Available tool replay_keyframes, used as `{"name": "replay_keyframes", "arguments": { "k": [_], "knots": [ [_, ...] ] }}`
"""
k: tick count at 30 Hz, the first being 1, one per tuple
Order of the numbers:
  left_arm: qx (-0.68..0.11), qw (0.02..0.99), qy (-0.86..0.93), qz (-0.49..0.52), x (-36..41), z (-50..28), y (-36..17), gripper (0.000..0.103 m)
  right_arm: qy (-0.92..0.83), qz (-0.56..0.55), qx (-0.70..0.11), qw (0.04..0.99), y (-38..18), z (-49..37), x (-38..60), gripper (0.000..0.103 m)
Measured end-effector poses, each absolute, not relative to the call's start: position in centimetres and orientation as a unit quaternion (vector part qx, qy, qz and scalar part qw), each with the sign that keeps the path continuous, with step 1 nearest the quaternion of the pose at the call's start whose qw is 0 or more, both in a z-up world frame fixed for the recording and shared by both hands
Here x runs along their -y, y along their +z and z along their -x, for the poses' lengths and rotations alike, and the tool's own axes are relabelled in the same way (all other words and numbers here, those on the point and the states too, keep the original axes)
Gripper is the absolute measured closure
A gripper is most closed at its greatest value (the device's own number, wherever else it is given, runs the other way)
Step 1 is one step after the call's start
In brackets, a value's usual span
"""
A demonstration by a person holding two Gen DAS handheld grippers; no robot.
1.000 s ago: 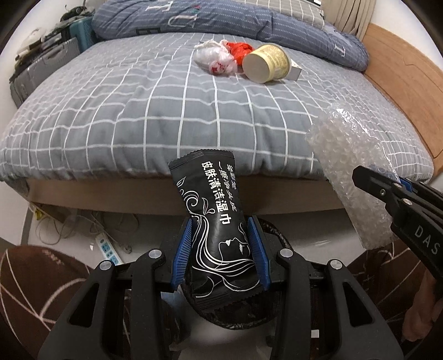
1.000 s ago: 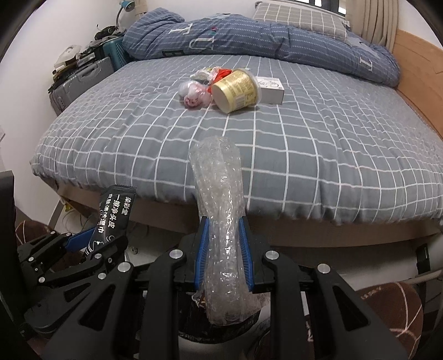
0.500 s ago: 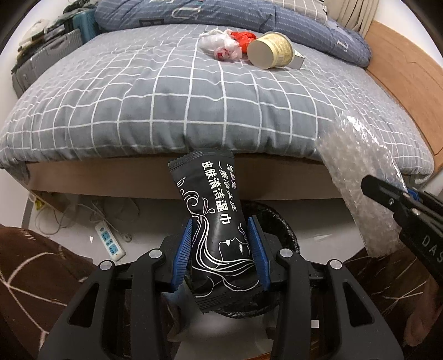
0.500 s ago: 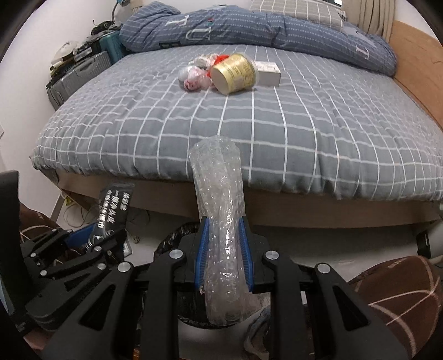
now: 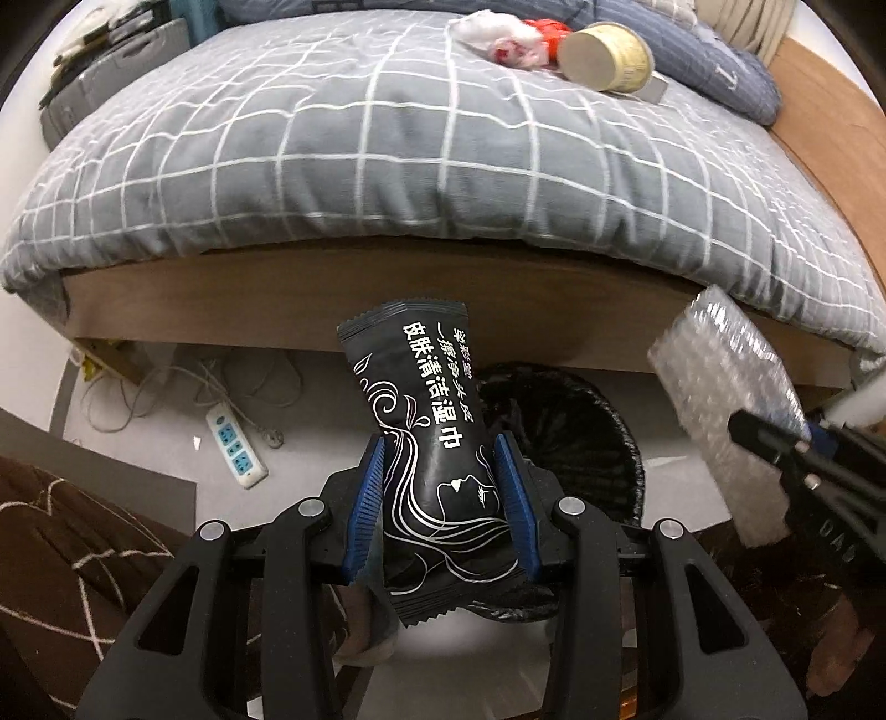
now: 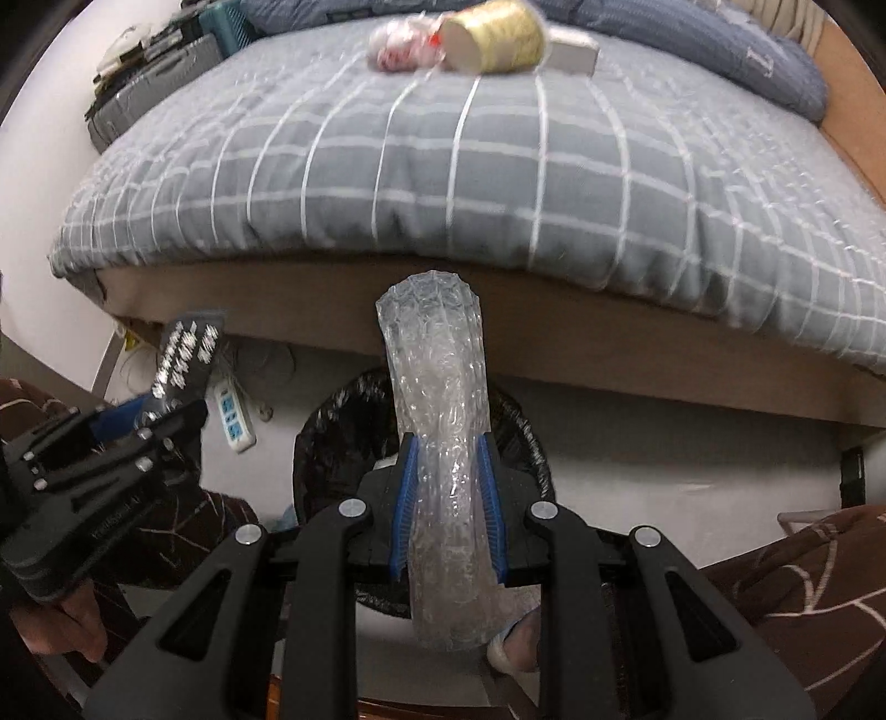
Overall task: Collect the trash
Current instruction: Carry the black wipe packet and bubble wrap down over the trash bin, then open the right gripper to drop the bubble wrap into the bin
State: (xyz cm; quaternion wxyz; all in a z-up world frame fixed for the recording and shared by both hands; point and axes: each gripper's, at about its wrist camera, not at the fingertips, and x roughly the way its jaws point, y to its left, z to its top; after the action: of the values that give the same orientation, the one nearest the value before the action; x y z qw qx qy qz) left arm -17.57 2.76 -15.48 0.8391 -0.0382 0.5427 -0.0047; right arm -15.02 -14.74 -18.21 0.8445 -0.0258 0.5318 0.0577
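My left gripper [image 5: 440, 471] is shut on a black wet-wipe packet [image 5: 426, 421] with white print, held above the floor in front of a black-lined trash bin [image 5: 576, 421]. My right gripper [image 6: 446, 471] is shut on a roll of clear bubble wrap [image 6: 440, 421], held over the same bin [image 6: 332, 437]. The bubble wrap also shows in the left wrist view [image 5: 720, 399], and the packet in the right wrist view [image 6: 185, 354]. More trash lies far back on the bed: a yellow cup [image 5: 606, 58], a crumpled white and red bag [image 5: 498, 39] and a small white box [image 6: 570, 50].
The bed [image 5: 387, 166] with a grey checked quilt fills the upper view, its wooden frame just behind the bin. A white power strip [image 5: 235, 443] and cables lie on the floor at left. Brown patterned fabric [image 5: 66, 526] flanks both grippers. Suitcases [image 6: 149, 94] stand beside the bed.
Both grippers have tilted and moved down from bed level toward the floor, still holding their items. The trash bin has come into full view under them.
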Motion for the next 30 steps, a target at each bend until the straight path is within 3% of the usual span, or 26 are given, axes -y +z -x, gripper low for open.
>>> {"name": "replay_keyframes", "arguments": {
  "k": [8,13,18,30],
  "knots": [
    [-0.550,0.834,0.013,0.042,-4.0,17.4,-16.5,0.064,0.081,0.022,-0.566,0.820,-20.6,13.7,12.8,0.082],
    [-0.554,0.831,0.023,0.046,-4.8,17.3,-16.9,0.064,0.088,0.026,-0.578,0.811,-21.6,12.9,11.5,0.076],
    [-0.550,0.834,0.028,0.040,-4.5,17.1,-16.8,0.064,0.091,0.028,-0.572,0.814,-21.6,12.8,11.1,0.055],
    [-0.564,0.825,-0.006,0.034,-1.2,16.2,-17.5,0.064,0.048,0.022,-0.540,0.840,-20.7,13.0,15.5,0.020]
  ]
}}
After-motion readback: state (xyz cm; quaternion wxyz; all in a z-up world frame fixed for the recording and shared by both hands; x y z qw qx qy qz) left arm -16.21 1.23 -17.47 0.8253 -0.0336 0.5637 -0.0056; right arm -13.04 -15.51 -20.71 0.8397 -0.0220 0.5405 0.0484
